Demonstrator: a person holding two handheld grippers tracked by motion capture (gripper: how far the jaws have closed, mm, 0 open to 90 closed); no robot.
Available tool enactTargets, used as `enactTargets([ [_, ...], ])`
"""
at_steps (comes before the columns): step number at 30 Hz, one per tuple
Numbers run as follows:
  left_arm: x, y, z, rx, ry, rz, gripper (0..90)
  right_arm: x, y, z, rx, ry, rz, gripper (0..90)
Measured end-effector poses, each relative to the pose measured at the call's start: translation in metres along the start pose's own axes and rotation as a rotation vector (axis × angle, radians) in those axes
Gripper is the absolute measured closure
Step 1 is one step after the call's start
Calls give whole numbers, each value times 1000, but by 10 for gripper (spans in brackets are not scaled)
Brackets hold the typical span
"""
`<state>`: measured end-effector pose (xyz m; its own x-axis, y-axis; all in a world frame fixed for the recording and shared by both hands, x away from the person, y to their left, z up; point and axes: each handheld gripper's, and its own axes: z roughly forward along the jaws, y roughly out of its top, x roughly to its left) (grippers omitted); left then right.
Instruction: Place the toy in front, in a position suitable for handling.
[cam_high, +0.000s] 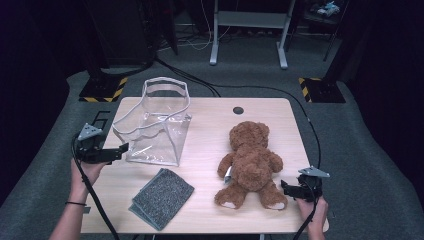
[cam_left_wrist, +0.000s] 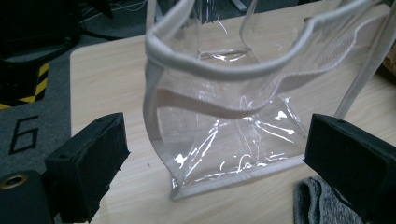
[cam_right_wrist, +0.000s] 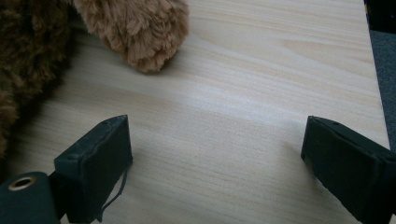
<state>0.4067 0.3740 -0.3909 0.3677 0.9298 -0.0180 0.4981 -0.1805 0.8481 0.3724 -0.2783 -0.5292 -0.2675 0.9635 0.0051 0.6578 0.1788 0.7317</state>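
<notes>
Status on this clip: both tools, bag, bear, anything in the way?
Left tool open, facing clear bag. Right tool open, empty, beside teddy bear. Grey cloth lies between bag and bear.

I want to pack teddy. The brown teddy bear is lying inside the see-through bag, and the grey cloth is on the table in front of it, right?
Not quite. In the high view the brown teddy bear lies on the table, apart from the see-through bag, which stands with nothing in it. The grey cloth is on the table in front of the bag, as you said.
</notes>
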Motion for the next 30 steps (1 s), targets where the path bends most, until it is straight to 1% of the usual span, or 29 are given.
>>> enactTargets([
  [2, 2, 8, -3, 1, -14, -8, 59, 0, 0, 0, 0, 0, 1, 80],
  [3, 3, 17, -6, 1, -6, 1, 60, 0, 0, 0, -1, 0, -2, 80],
  [4, 3, 17, -6, 1, -6, 1, 60, 0, 0, 0, -1, 0, -2, 80],
  [5, 4, 22, -7, -6, -9, 3, 60, 0, 0, 0, 0, 0, 0, 80],
  [7, 3, 34, -9, -9, 3, 23, 64, 0, 0, 0, 0, 0, 0, 80],
  [9, 3, 46, -8, 1, -6, 43, 68, 0, 0, 0, 0, 0, -1, 80],
  [10, 2, 53, -6, 4, 4, 55, 71, 0, 0, 0, 0, 0, 0, 80],
  [11, 2, 58, -3, 11, 5, 64, 76, 0, 0, 0, 0, 0, 0, 80],
  [12, 2, 69, 3, 22, -4, 69, 80, 0, 0, 0, 0, 0, 0, 80],
  [13, 2, 69, 3, 22, -4, 69, 83, 0, 0, 0, -1, 0, 0, 80],
  [14, 2, 74, 7, 31, -2, 82, 83, 0, 0, 0, -1, 0, 0, 80],
  [15, 1, 83, 14, 41, 0, 90, 100, 0, 0, 0, 0, 1, -1, 81],
  [16, 1, 83, 14, 41, 0, 90, 107, 0, 0, 0, 0, 0, 0, 80],
  [17, 1, 87, 18, 50, -4, 97, 107, 0, 0, 0, 0, 0, 0, 80],
  [18, 1, 90, 23, 64, 5, 101, 116, 0, 0, 0, -1, 0, 1, 80],
  [20, 2, 96, 31, 81, 0, 106, 136, 0, 0, 0, -2, 1, 0, 81],
  [22, 3, 100, 39, 101, 17, 107, 154, 0, 0, 0, 0, 1, -1, 81],
  [23, 5, 103, 47, 122, 28, 116, 198, 0, 0, 0, 0, 0, 3, 81],
  [24, 5, 103, 47, 122, 28, 116, 222, 0, 0, 0, 0, 0, 3, 81],
  [25, 7, 104, 51, 138, 35, 121, 222, 0, 0, 0, -1, 1, -1, 81],
  [27, 11, 106, 58, 162, 30, 118, 267, 0, 0, 0, 0, 1, -1, 81],
  [28, 12, 106, 62, 175, 38, 114, 302, 0, 0, 0, 0, 0, 2, 81],
  [29, 14, 107, 65, 191, 26, 115, 366, 0, 0, 0, -1, 1, -2, 81],
  [30, 16, 107, 70, 216, 32, 117, 388, 0, 0, 0, 0, 0, 4, 81],
])
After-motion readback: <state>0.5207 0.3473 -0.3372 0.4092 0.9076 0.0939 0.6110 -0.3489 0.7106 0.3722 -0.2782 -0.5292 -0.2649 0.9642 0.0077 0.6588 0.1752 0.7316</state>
